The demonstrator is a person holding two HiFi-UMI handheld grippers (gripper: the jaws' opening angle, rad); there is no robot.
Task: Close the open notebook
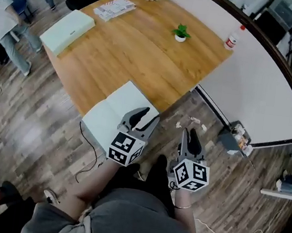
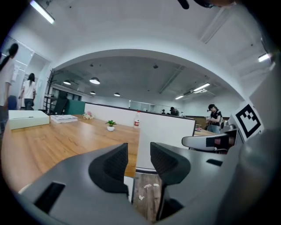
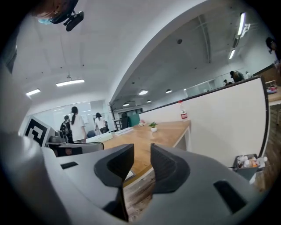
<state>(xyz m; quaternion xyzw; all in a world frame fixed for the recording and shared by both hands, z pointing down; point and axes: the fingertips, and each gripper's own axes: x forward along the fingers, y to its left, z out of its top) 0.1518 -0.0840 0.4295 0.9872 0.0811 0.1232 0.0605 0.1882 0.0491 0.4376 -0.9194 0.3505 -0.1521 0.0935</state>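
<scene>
1. The open notebook (image 1: pixel 106 116) lies pages up at the near edge of the wooden table (image 1: pixel 143 55).
2. The left gripper (image 1: pixel 145 117) hovers over the notebook's right edge, jaws apart with nothing between them.
3. The right gripper (image 1: pixel 192 137) hangs just beside it above the floor (image 1: pixel 39 126), its jaws also apart and empty.

Potted plant (image 1: pixel 181 33), bottle (image 1: pixel 231 40), pale box (image 1: pixel 68 30), papers (image 1: pixel 114 7) on wooden table (image 1: pixel 143 55)

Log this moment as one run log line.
white paper notebook: lying open, near corner of wooden table | left gripper: open, empty, at notebook's edge | right gripper: open, empty, above plank floor
</scene>
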